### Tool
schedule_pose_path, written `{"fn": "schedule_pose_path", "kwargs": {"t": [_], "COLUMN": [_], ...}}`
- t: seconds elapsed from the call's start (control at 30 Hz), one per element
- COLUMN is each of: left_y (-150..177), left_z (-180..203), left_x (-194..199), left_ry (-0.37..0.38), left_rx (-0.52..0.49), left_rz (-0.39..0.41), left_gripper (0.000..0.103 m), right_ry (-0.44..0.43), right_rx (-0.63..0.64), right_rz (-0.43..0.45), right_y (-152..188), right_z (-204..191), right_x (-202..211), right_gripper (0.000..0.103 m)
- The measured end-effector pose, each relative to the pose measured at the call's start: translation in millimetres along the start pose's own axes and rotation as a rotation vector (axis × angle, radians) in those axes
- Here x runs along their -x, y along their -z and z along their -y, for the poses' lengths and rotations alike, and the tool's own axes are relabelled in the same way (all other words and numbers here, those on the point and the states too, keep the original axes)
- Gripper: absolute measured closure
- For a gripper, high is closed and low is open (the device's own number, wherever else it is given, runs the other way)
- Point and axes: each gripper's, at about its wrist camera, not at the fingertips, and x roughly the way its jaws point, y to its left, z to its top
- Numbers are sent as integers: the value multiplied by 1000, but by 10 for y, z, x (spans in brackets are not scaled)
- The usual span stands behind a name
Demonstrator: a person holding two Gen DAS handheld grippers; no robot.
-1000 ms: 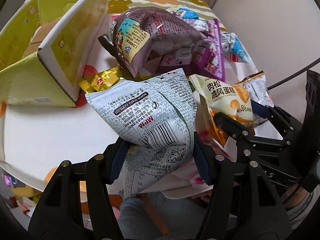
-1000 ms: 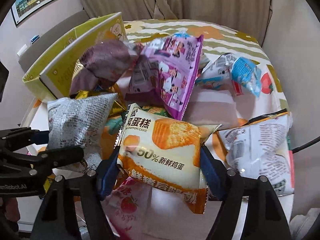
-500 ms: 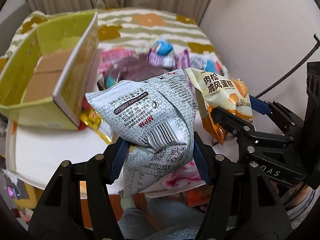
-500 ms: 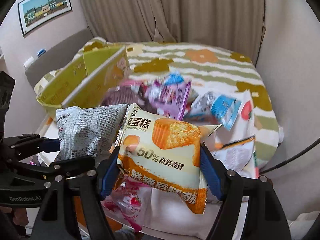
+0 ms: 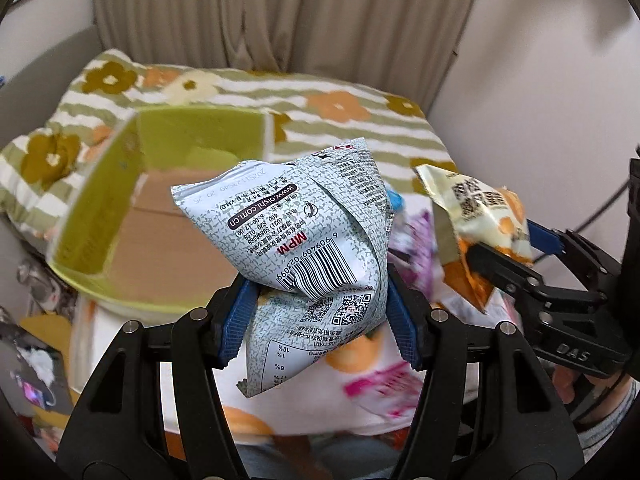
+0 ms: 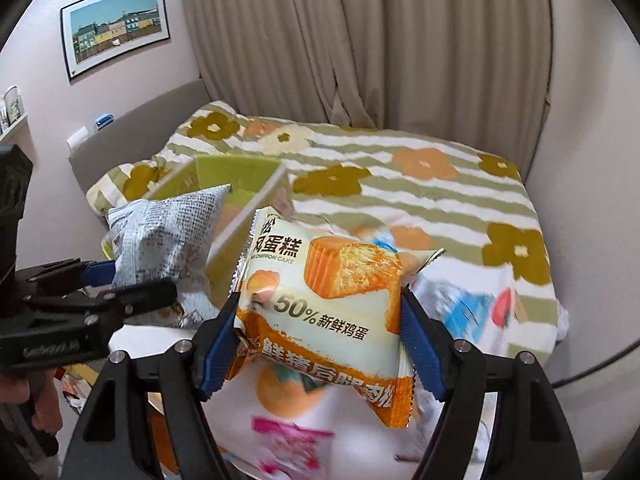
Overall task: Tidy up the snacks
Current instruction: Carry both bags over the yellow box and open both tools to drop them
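My left gripper (image 5: 318, 316) is shut on a crumpled grey snack bag (image 5: 304, 248) with a barcode, held up in the air. That bag (image 6: 164, 236) and the left gripper (image 6: 132, 284) also show at the left of the right wrist view. My right gripper (image 6: 320, 336) is shut on an orange and cream chiffon cake packet (image 6: 320, 304). The same packet (image 5: 480, 216) hangs at the right of the left wrist view, in the right gripper (image 5: 516, 256). A green cardboard box (image 5: 104, 200) stands open below and to the left, also seen as the box (image 6: 236, 172) behind the grey bag.
Other snack packets (image 5: 416, 240) lie blurred on the white fruit-print table (image 5: 360, 364). Beyond it lies a bed with a striped flower blanket (image 6: 400, 168). Curtains (image 6: 360, 40) and walls close the back and right.
Both grippers have risen with their packets still gripped, and the pile of snacks has dropped low in view. The green box now shows its open inside below the grey bag.
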Motion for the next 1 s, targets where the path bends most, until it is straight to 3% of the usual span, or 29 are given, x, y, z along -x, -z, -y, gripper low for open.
{"fn": "schedule_pose_path", "kwargs": {"t": [0.4,0.53,0.73,0.8,0.83,0.87,0.9,1.0], "left_y": [-571,-628,-665,-661,-666,-668,-661,-638], "left_z": [-1540,-1896,-2106,-2097,-2096,-2092,-2076,-2097], "left_x": [-171,-396,-753,-830,-876,-915,-932,-916], "left_ry": [-62,-66,-50,-57,-60,-79,-96,-101], "left_rx": [14,-7,-56,-73,-87,-98,-104,-101], "left_rz": [-57,-106,-174,-184,-189,-191,-191,-178], "left_gripper": [45,45,45,41,31,10,1,0], "right_ry": [-47,-46,-22,-9,-4,2,7,14], "right_rx": [5,-4,-54,-63,-66,-68,-65,-50], "right_rz": [3,-31,-90,-106,-115,-122,-128,-142], "right_y": [-656,-752,-814,-831,-836,-840,-845,-852], "right_z": [-1113,-1434,-1654,-1681,-1684,-1685,-1677,-1678], "right_x": [-638,-940,-1304,-1388,-1426,-1455,-1479,-1537], "right_gripper": [32,32,32,32,32,32,32,32]}}
